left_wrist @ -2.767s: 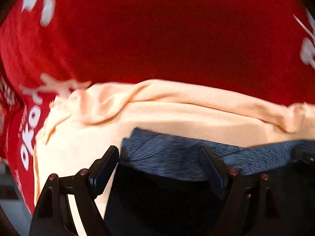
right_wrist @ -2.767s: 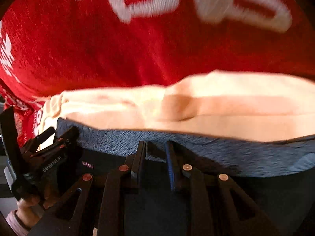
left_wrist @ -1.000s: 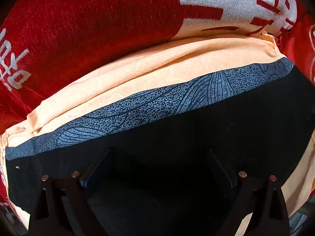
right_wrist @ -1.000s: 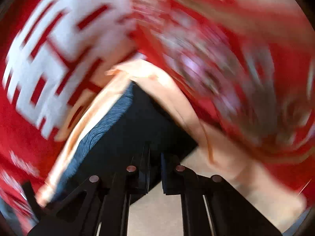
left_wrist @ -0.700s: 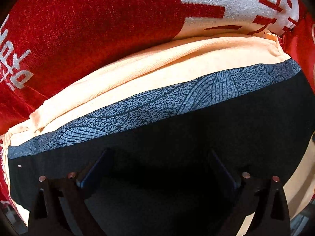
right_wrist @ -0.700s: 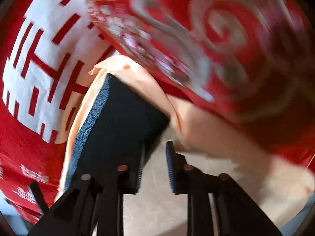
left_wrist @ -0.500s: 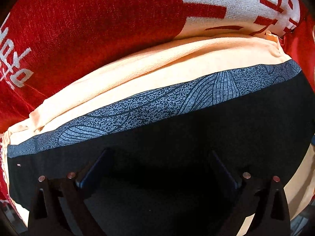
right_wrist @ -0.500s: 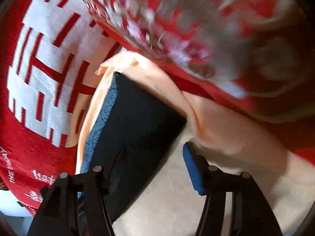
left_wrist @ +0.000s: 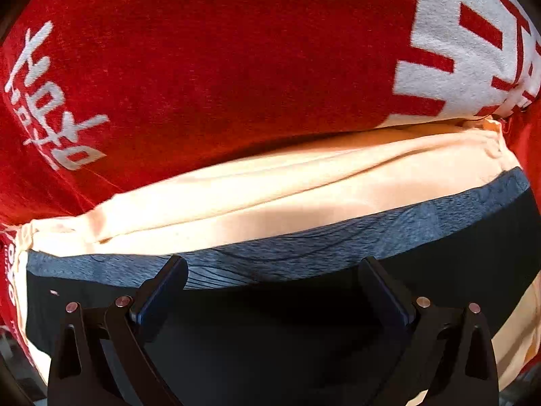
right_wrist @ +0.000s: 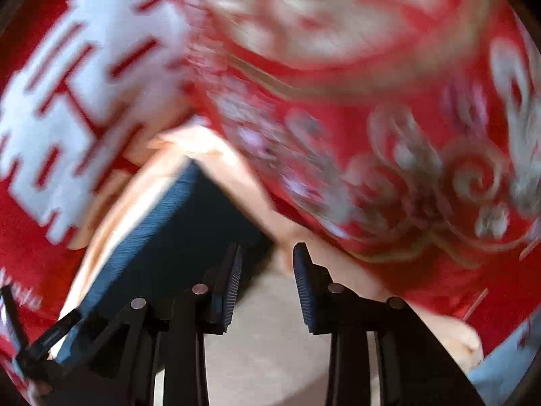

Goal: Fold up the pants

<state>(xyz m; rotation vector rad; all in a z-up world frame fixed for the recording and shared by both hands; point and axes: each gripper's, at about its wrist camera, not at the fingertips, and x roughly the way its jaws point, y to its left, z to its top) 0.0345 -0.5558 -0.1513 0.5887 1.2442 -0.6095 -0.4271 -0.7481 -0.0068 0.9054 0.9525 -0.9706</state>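
Observation:
The pants [left_wrist: 304,331] are black with a blue-grey patterned band [left_wrist: 304,247] and lie folded on a peach cloth [left_wrist: 270,196]. My left gripper [left_wrist: 270,277] is open, its jaws wide apart over the black fabric, holding nothing. In the right wrist view the pants [right_wrist: 175,237] show as a dark block at lower left. My right gripper [right_wrist: 267,270] is open and empty, hovering over the pants' right corner and the peach cloth [right_wrist: 270,345]. That view is blurred by motion.
A red blanket with white characters [left_wrist: 236,67] lies under and beyond the peach cloth. In the right wrist view a red cloth with swirl patterns [right_wrist: 405,169] lies to the right. The left gripper's tool shows at lower left [right_wrist: 30,355].
My right gripper let go of the pants' corner, opened wide, then narrowed part way while swinging. My left gripper stayed open and drew back a little over the pants.

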